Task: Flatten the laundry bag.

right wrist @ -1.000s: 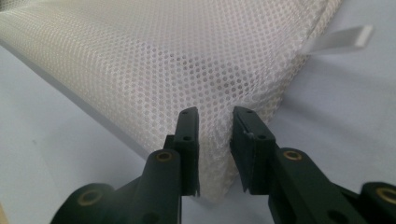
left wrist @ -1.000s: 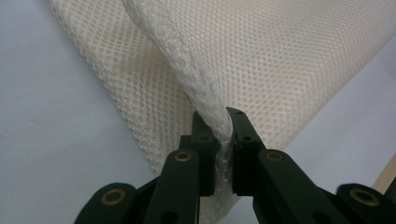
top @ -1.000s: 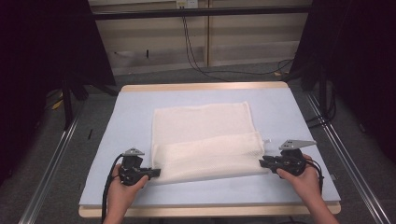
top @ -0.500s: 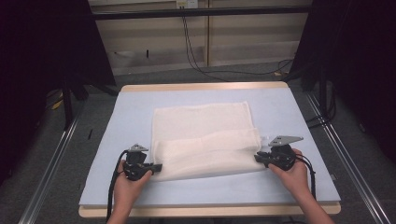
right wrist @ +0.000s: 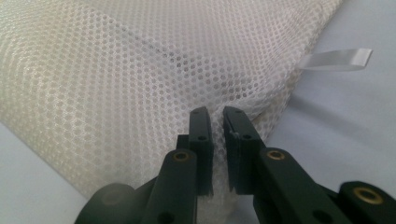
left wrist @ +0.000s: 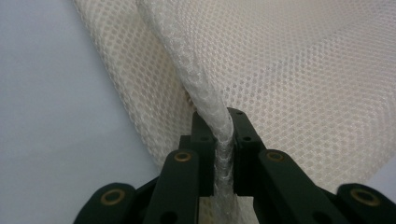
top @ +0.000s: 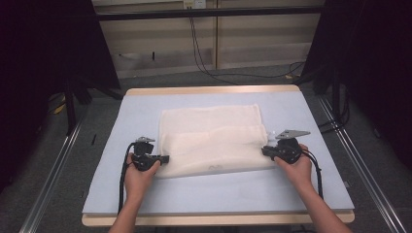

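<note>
A white mesh cloth (top: 214, 141) lies on the light blue mat (top: 141, 111), its near part doubled over as a raised fold. My left gripper (top: 165, 158) is shut on the fold's left end; in the left gripper view its jaws (left wrist: 219, 116) pinch a bunched ridge of the mesh cloth (left wrist: 303, 70). My right gripper (top: 265, 150) is at the fold's right end. Its jaws (right wrist: 218, 114) have just been closing and now pinch the mesh cloth (right wrist: 116, 70) between the pads. A white ribbon tag (right wrist: 341, 58) sticks out of the cloth's edge.
The mat sits on a wooden board (top: 214, 90) with metal rails on the left (top: 53, 170) and right (top: 359, 155). Cables (top: 204, 53) run over the floor behind the table. Bare mat lies between the cloth and the near edge.
Both hands have moved away from the person and slightly inward, carrying the cloth's folded edge farther over the lower layer.
</note>
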### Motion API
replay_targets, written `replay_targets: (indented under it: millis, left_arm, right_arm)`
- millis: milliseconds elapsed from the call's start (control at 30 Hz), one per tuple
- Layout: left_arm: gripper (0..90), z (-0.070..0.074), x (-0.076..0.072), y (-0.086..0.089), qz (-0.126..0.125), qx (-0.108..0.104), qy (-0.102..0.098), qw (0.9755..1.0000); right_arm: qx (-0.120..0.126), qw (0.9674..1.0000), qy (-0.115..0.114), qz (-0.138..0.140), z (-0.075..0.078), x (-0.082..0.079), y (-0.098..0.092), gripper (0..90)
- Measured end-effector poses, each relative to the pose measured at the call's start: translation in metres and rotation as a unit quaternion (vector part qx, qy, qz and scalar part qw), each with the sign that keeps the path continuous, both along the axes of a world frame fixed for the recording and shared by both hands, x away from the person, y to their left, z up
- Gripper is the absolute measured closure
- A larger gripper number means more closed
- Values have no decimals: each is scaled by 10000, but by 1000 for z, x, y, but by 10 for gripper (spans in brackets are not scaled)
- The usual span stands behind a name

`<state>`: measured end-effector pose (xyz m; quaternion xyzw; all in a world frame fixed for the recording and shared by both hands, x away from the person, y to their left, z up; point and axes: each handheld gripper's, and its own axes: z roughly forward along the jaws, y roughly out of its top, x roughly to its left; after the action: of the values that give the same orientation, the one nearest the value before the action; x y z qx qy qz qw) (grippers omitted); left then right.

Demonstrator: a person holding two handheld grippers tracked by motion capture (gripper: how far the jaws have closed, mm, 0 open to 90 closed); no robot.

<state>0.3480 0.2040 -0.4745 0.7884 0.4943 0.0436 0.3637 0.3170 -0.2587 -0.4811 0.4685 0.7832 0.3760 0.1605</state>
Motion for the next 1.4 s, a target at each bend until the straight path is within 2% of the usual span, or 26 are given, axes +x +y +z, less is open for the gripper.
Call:
replay_targets:
  millis: [133, 233, 333, 400, 433, 500, 600, 667, 700, 767, 833, 900, 933, 967, 1167, 1333, 1400]
  left_arm:
    - [822, 1, 1, 3, -1, -108, 49, 9999]
    - [772, 3, 2, 6, 44, -201, 41, 9998]
    - [684, 6, 5, 8, 168, -287, -18, 9994]
    - [628, 9, 8, 8, 298, -330, -67, 9990]
    - [602, 10, 10, 9, 267, -294, -89, 9992]
    - [566, 13, 15, 9, 373, -351, -133, 9986]
    - [543, 16, 21, 10, 491, -384, -198, 9979]
    - [544, 17, 26, 11, 547, -363, -234, 9976]
    - [560, 17, 28, 10, 544, -347, -266, 9976]
    - [627, 16, 30, 9, 511, -381, -233, 9977]
    - [722, 17, 30, 7, 399, -381, -171, 9983]
    - [797, 21, 27, 5, 317, -416, -190, 9985]
    - [809, 23, 25, 5, 246, -459, -191, 9985]
    - [820, 24, 24, 5, 228, -488, -212, 9983]
    - [826, 33, 14, 7, 137, -593, -349, 9975]
    - [824, 39, 5, 13, 75, -837, -493, 9952]
    - [825, 40, 1, 16, 50, -907, -522, 9945]
  right_arm:
    - [26, 10000, 34, -10, 2, 5, 0, 796]
    - [159, 9998, -26, -82, 6, 3, -3, 725]
    - [400, 9989, -119, -234, 12, 3, -8, 624]
    - [474, 9981, -175, -341, 16, 6, -10, 569]
    - [527, 9977, -165, -388, 17, 7, -11, 550]
    - [514, 9975, -177, -458, 18, 10, -12, 532]
    - [633, 9959, -70, -647, 17, 16, -14, 495]
    - [796, 9947, 11, -650, 16, 21, -16, 491]
    - [925, 9936, 70, -650, 16, 23, -16, 491]
    - [913, 9937, 178, -628, 15, 25, -14, 526]
    - [895, 9940, 108, -611, 16, 25, -14, 589]
    - [871, 9948, 62, -533, 19, 24, -15, 751]
    - [906, 9946, 60, -508, 19, 23, -16, 759]
    - [965, 9943, 53, -454, 21, 22, -18, 811]
    - [1035, 9941, -51, -305, 25, 12, -23, 835]
    - [1115, 9928, -391, -215, 32, -1, -27, 836]
    - [1147, 9923, -444, -174, 34, -6, -28, 836]
